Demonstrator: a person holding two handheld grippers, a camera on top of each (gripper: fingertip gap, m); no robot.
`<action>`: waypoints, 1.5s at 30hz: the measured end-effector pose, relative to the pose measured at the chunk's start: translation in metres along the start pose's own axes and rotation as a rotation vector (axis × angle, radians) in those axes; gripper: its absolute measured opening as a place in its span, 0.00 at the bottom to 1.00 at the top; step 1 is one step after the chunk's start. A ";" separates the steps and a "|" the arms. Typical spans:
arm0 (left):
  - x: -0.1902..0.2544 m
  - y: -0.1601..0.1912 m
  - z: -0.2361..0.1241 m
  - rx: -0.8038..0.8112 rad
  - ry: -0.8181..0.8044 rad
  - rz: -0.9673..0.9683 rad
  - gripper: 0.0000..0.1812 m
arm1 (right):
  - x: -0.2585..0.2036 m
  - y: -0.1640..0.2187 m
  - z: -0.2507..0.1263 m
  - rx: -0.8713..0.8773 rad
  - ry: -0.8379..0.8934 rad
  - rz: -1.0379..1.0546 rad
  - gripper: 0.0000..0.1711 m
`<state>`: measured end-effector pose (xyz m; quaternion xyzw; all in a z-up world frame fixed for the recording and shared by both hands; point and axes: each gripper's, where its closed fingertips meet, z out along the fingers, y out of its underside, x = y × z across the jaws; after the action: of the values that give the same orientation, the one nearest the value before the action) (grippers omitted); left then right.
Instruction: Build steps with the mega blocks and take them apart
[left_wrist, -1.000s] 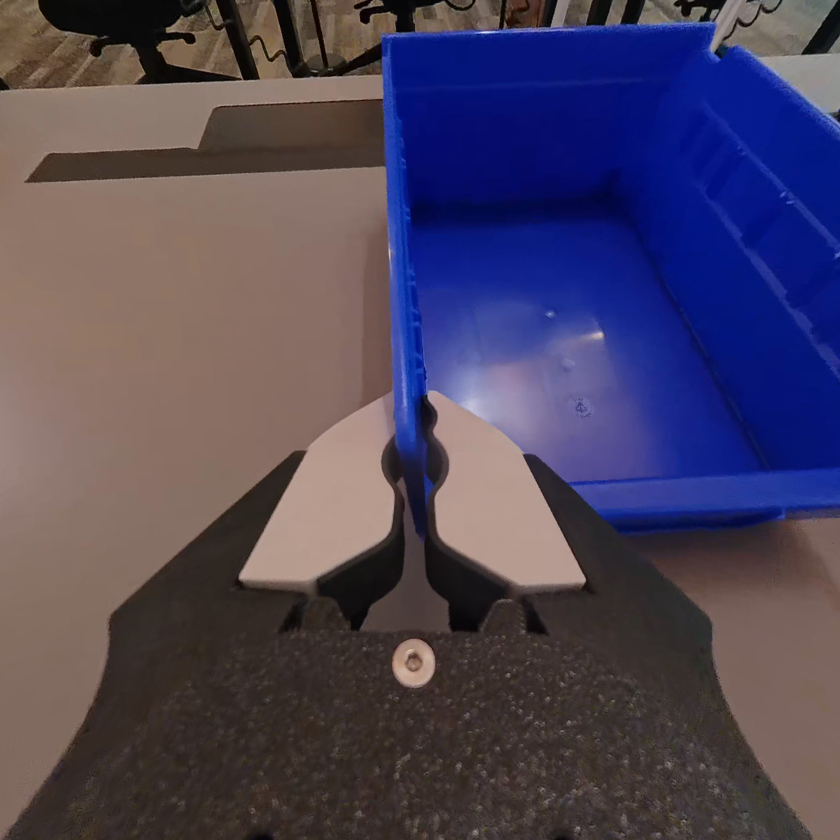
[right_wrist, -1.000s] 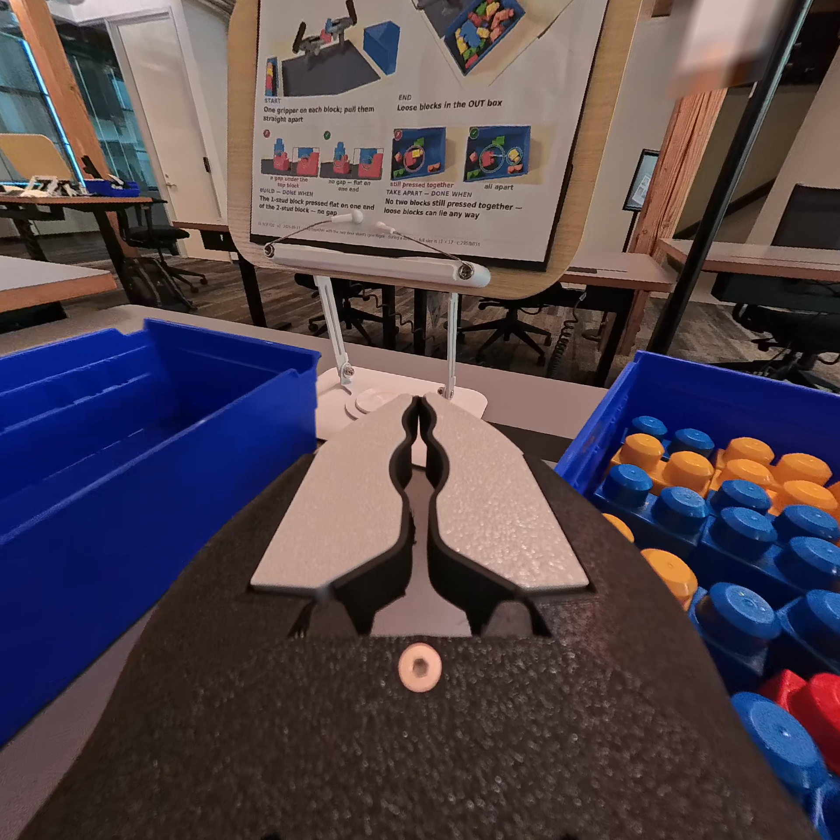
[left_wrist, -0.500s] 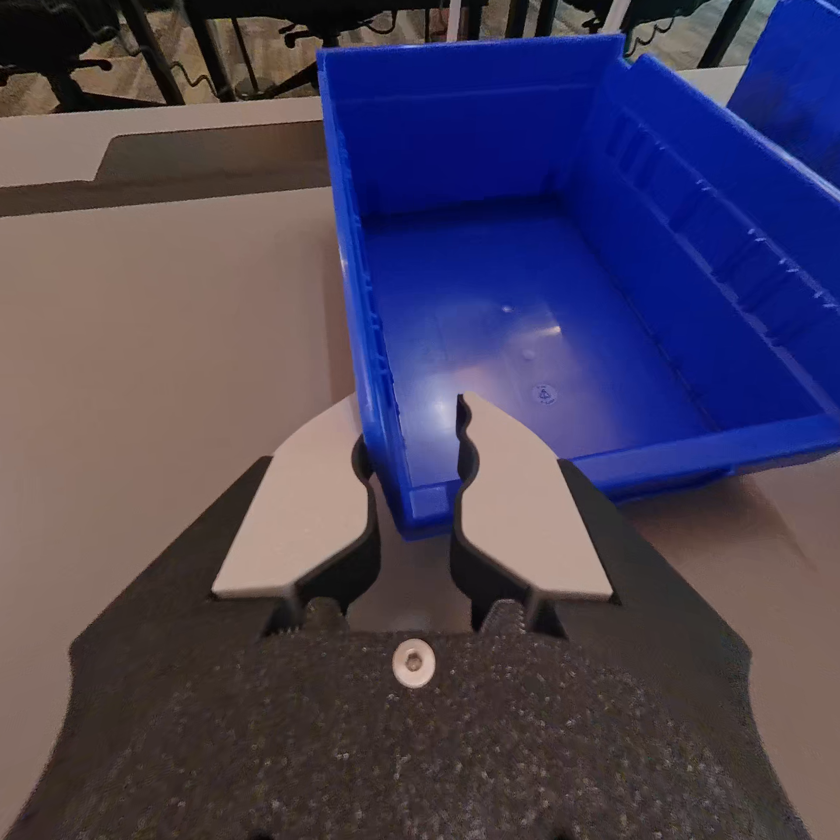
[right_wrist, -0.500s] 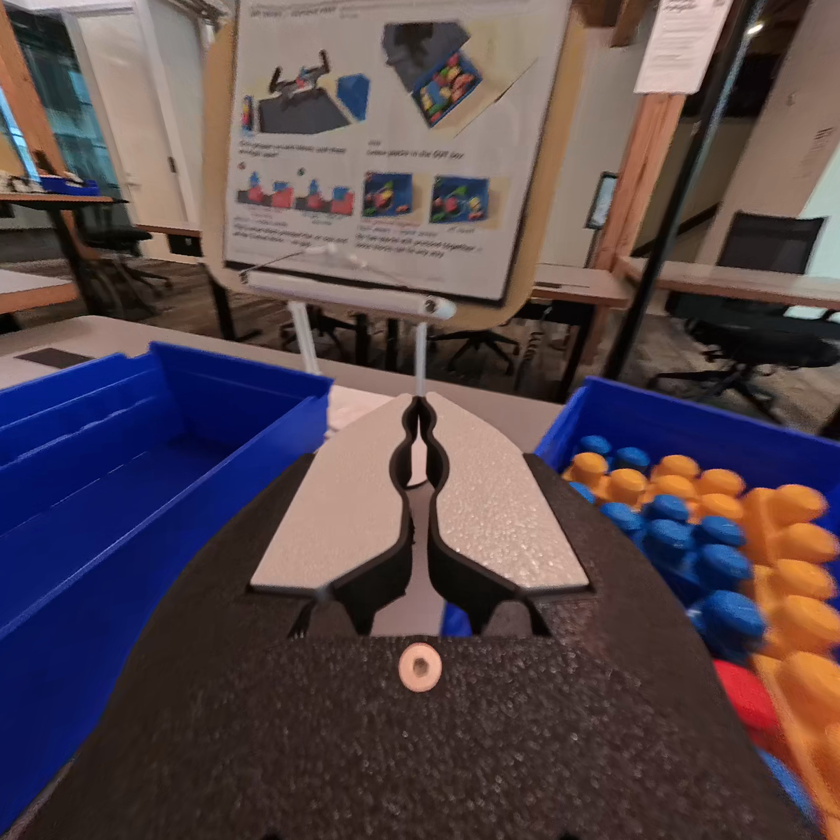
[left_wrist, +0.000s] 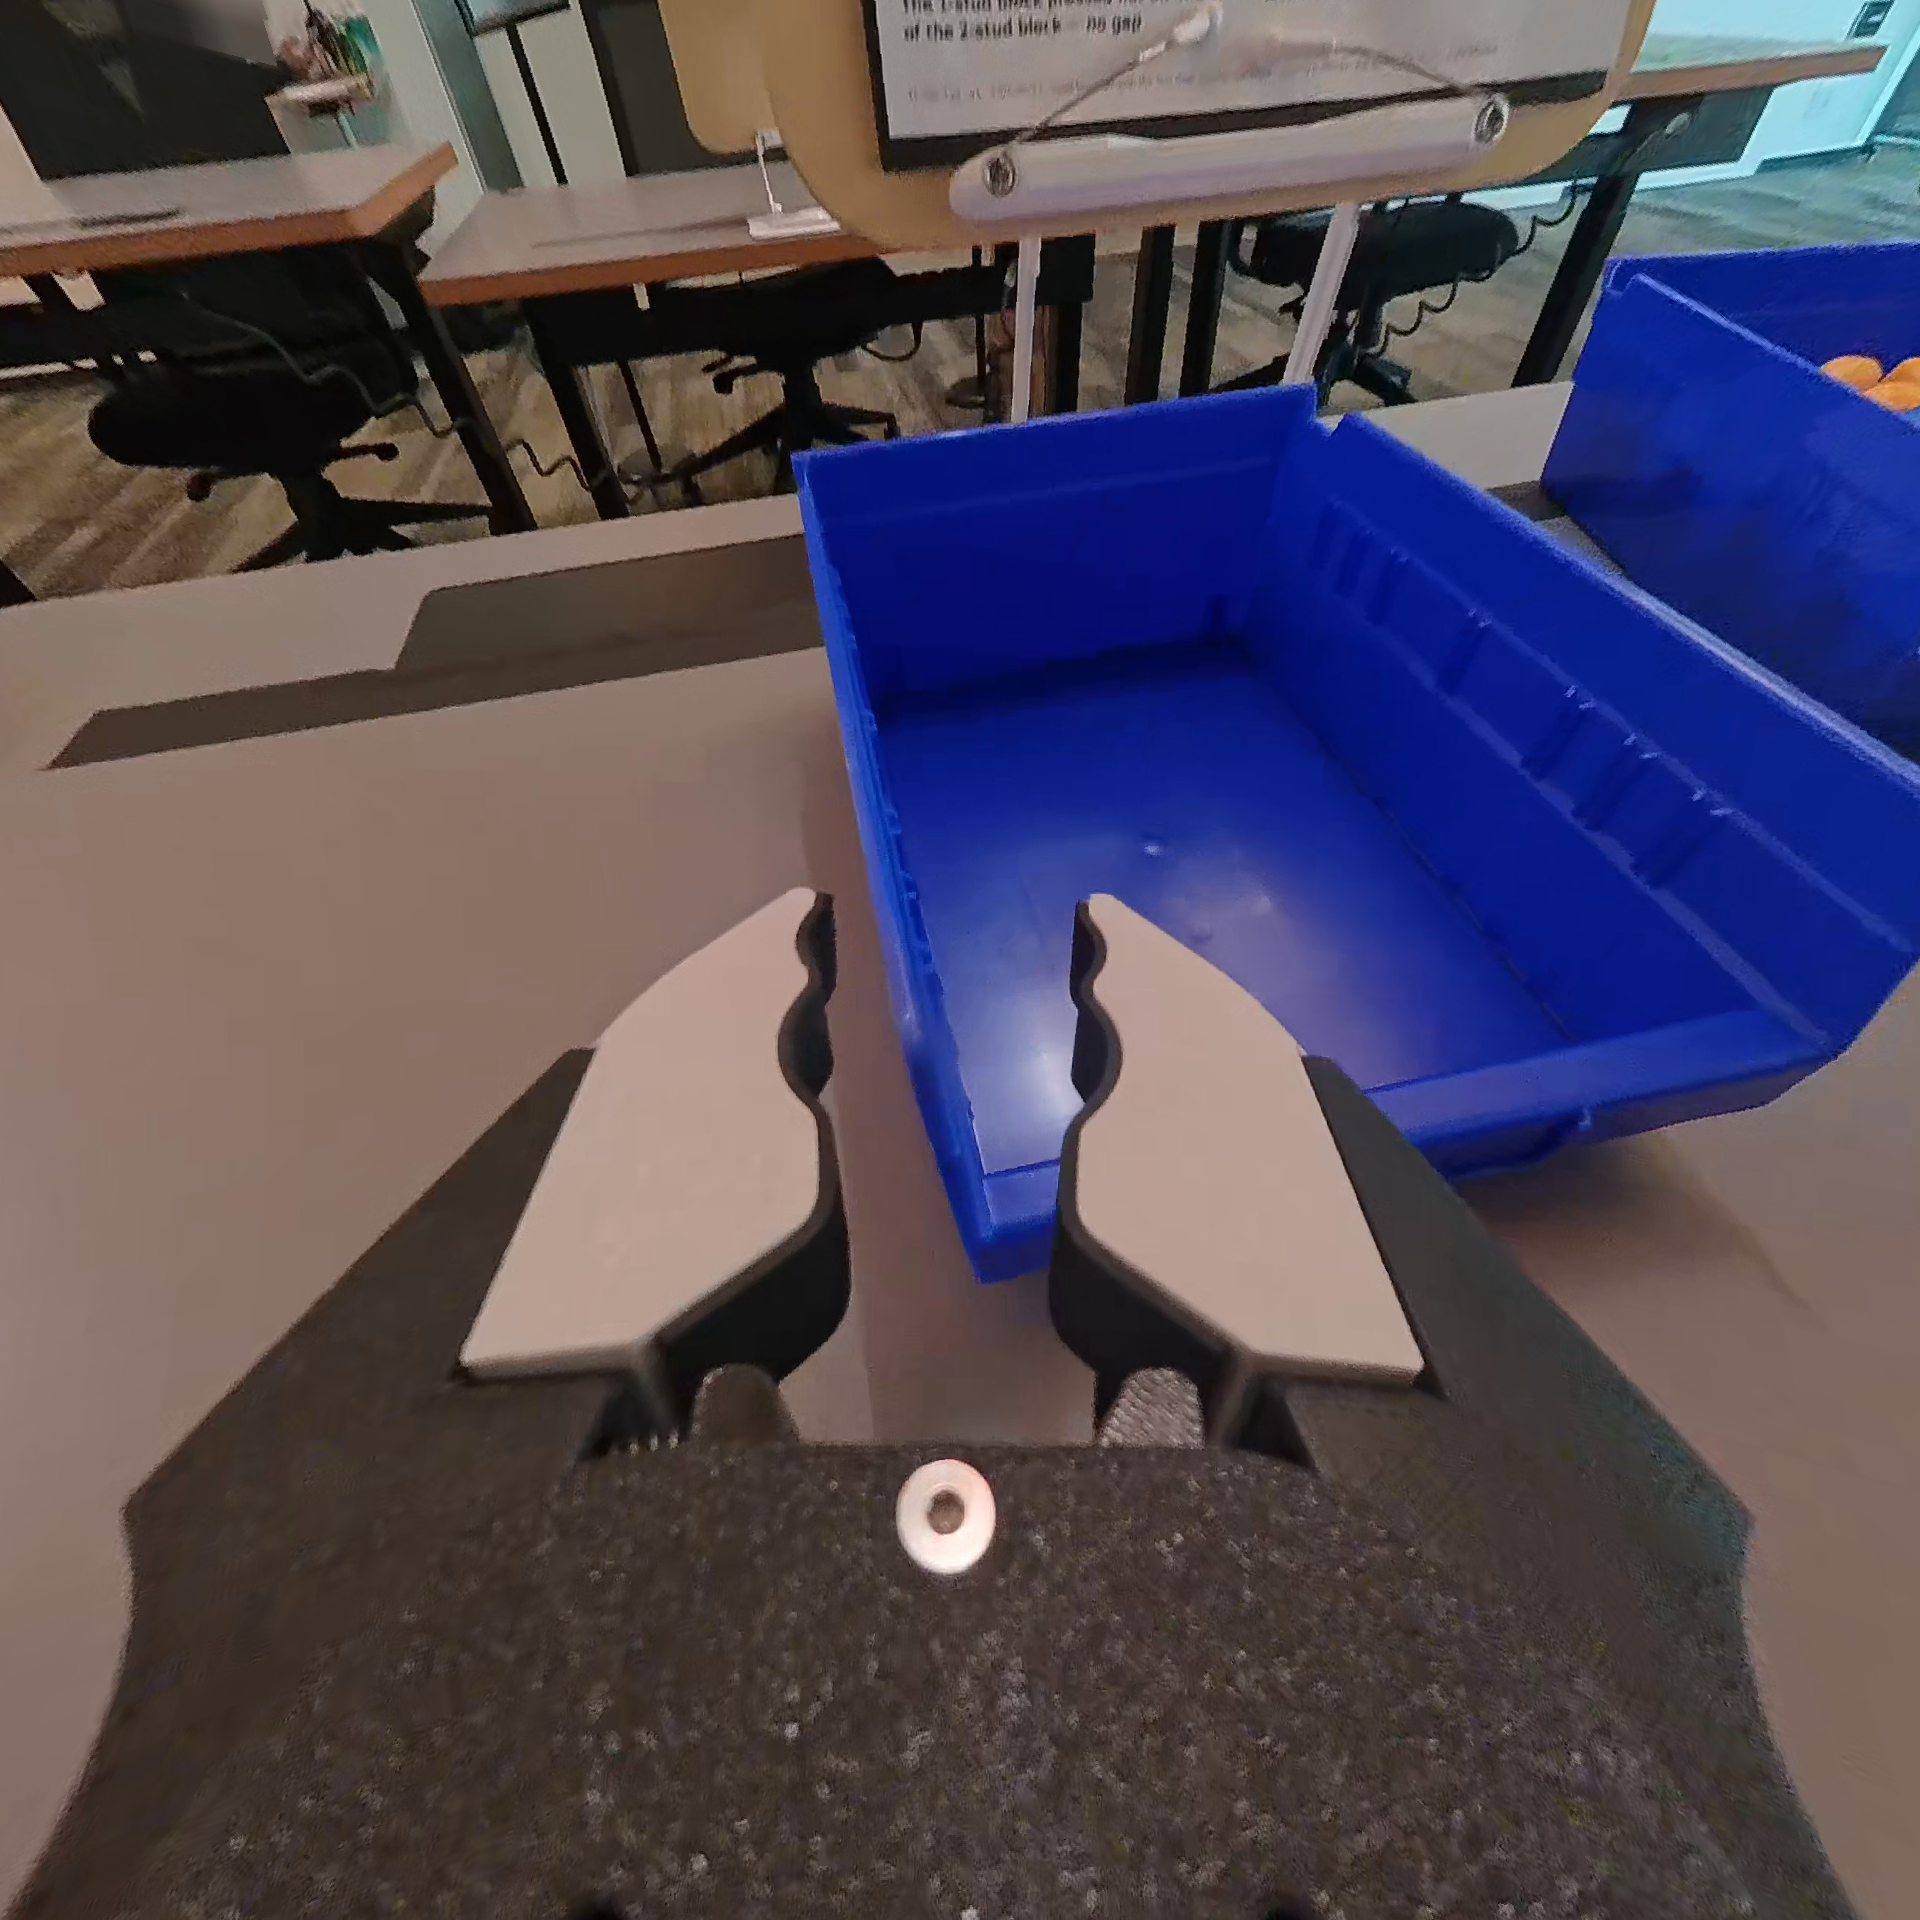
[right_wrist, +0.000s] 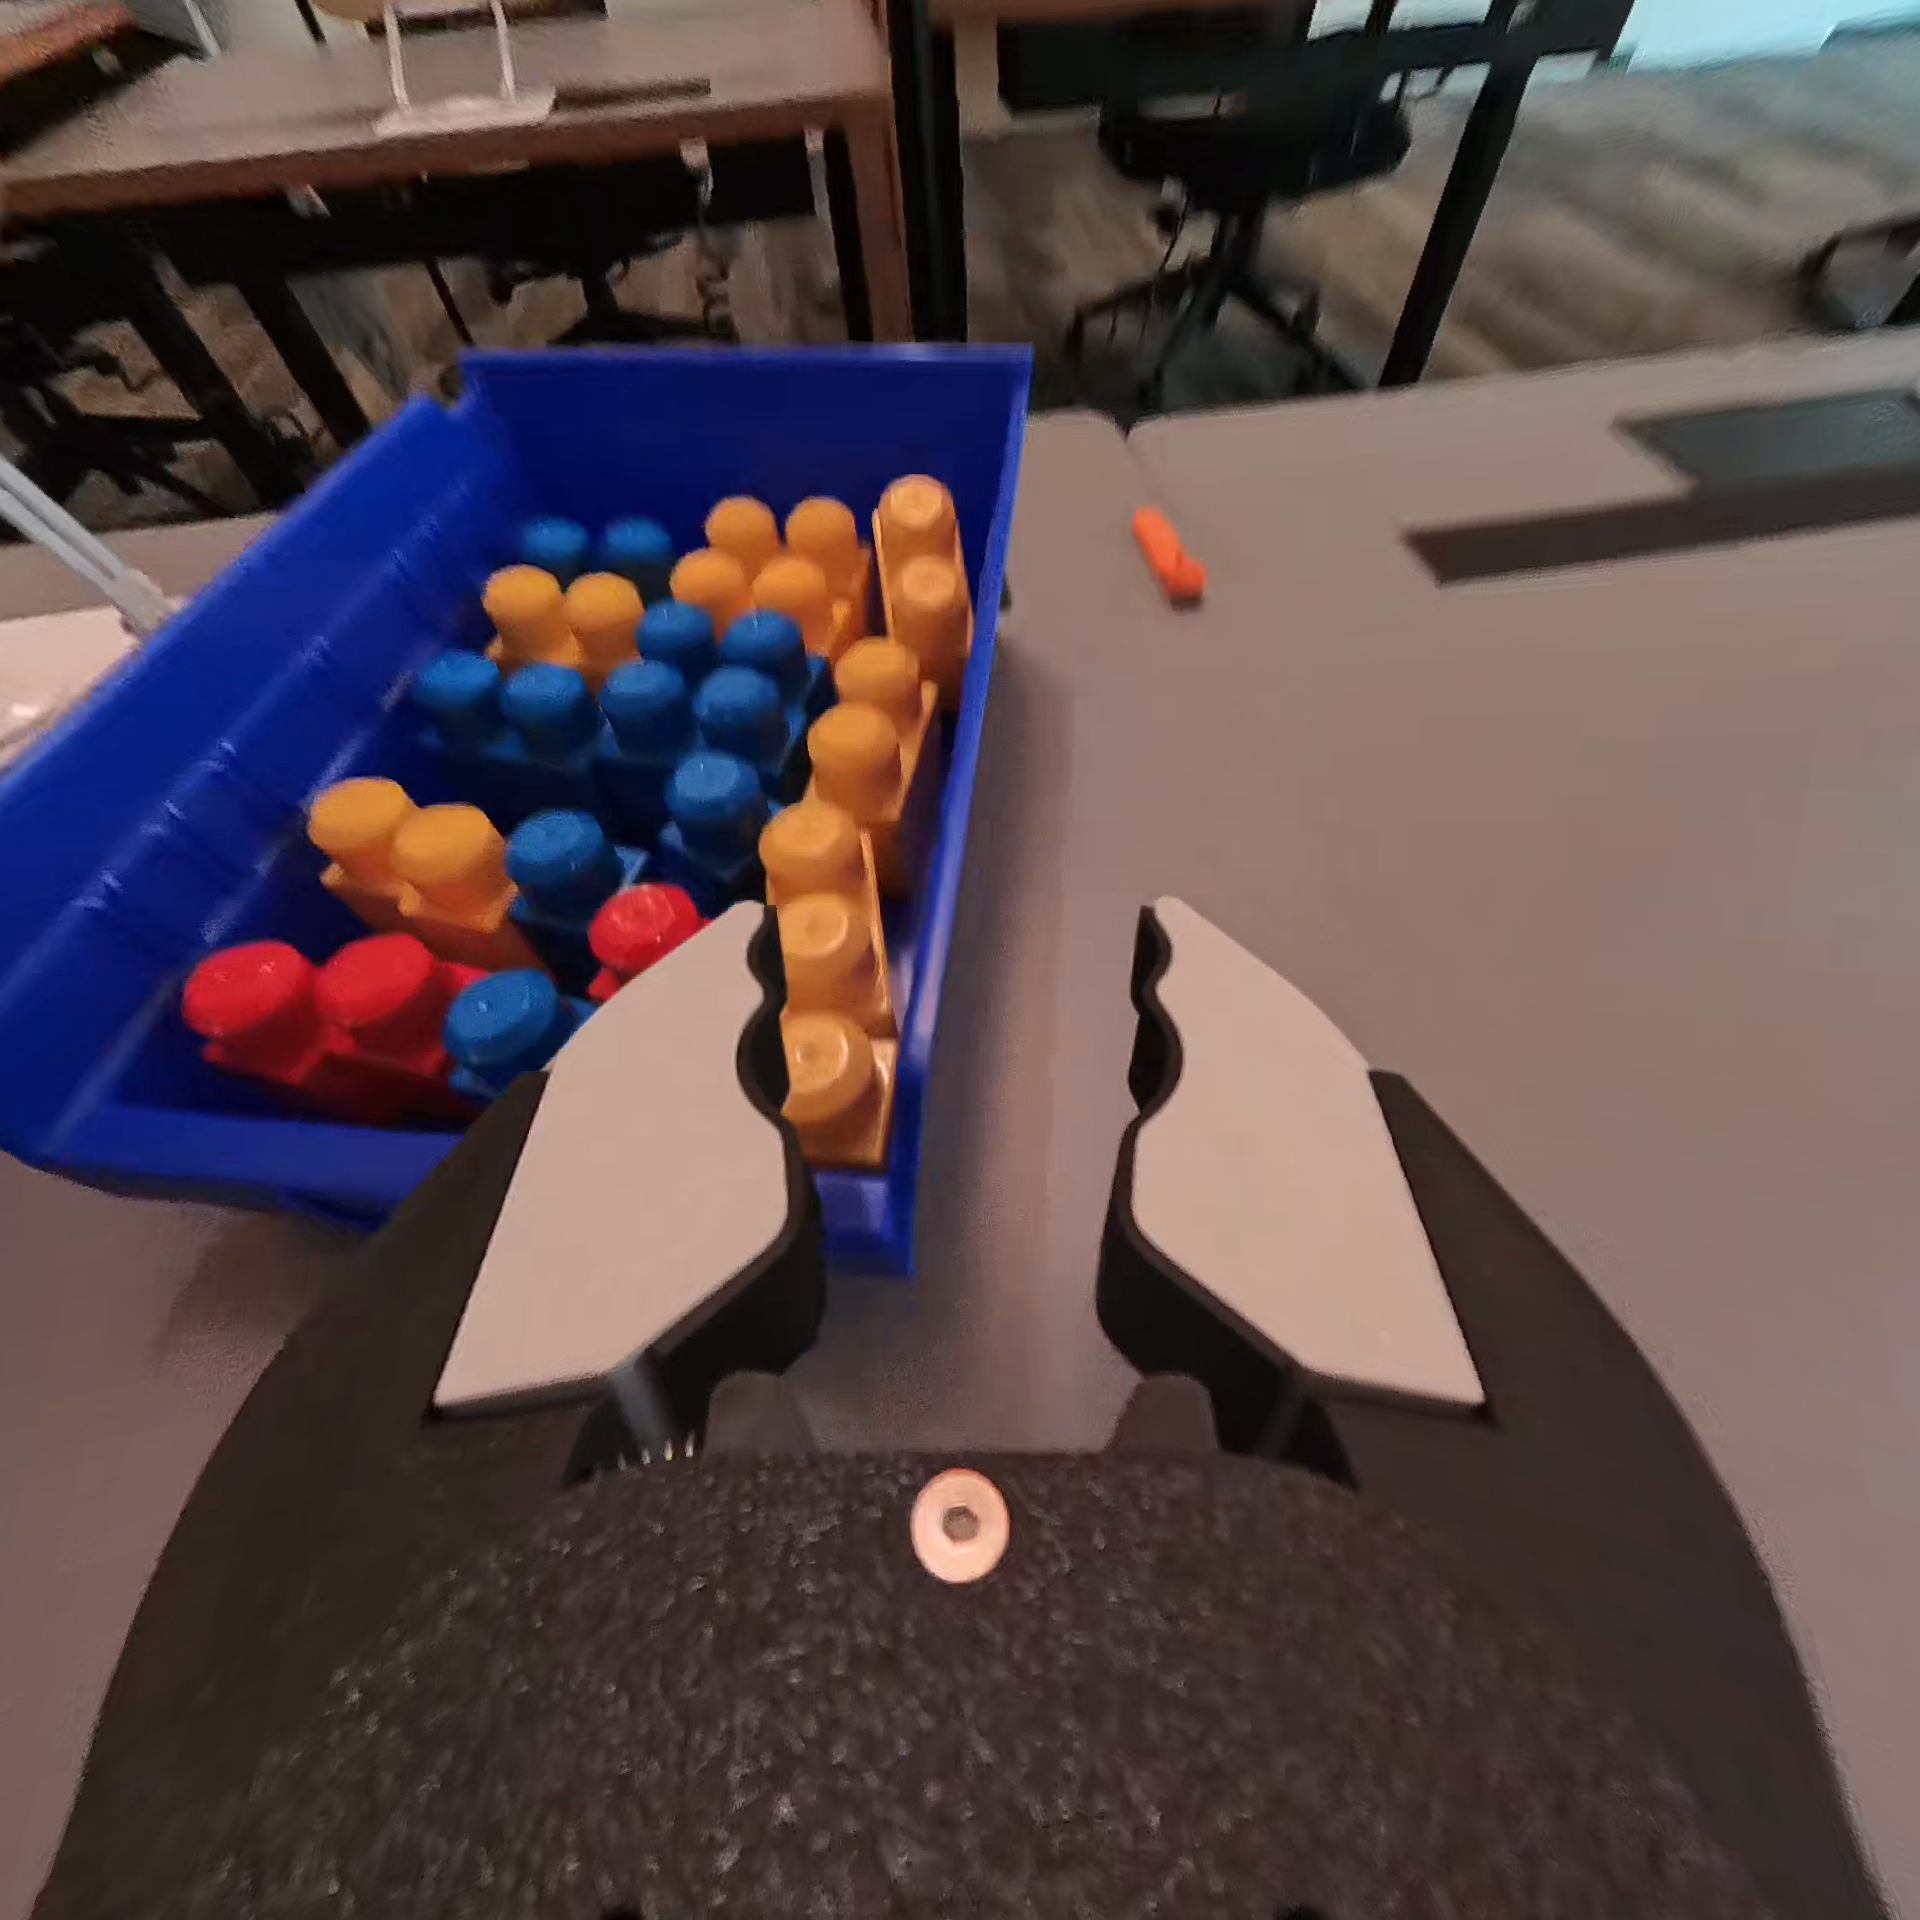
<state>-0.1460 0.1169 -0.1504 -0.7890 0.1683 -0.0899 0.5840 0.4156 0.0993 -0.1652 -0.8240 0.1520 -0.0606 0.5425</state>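
Observation:
In the left wrist view my left gripper (left_wrist: 951, 914) is open and holds nothing. It hovers above the near left corner of an empty blue bin (left_wrist: 1621, 748), and the bin's left wall runs between the spread fingers without touching them. In the right wrist view my right gripper (right_wrist: 948, 920) is open and empty, above the near right corner of a second blue bin (right_wrist: 145, 748). That bin holds several orange blocks (right_wrist: 831, 966), blue blocks (right_wrist: 686, 707) and red blocks (right_wrist: 312, 997). A row of orange blocks and the bin's right wall lie below the gap.
A grey table (right_wrist: 1455, 831) carries both bins. A small orange piece (right_wrist: 1169, 556) lies on it beyond the right gripper. An instruction board on a white stand (left_wrist: 1226, 125) rises behind the empty bin. The full bin's corner shows at far right (left_wrist: 1714, 488). Desks and office chairs stand behind. The left gripper's tips are roughly 55 cm from the right gripper's.
My left gripper let go of the empty bin's left wall, opened and lifted back. My right gripper went from shut to wide open and tilted down over the block bin's right corner.

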 end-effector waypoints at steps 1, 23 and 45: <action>0.001 -0.002 -0.001 0.010 0.000 0.007 0.24 | -0.001 0.010 0.006 -0.021 -0.019 0.025 0.38; 0.111 -0.022 -0.028 0.072 0.259 0.215 0.19 | -0.029 0.067 -0.072 -0.101 -0.075 -0.058 0.03; 0.295 0.026 0.035 -0.066 0.475 0.348 0.11 | -0.060 0.084 -0.116 -0.042 -0.110 -0.095 0.03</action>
<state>0.1349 0.0319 -0.2019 -0.7235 0.4360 -0.1649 0.5091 0.3124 -0.0142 -0.1913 -0.8435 0.0838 -0.0380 0.5292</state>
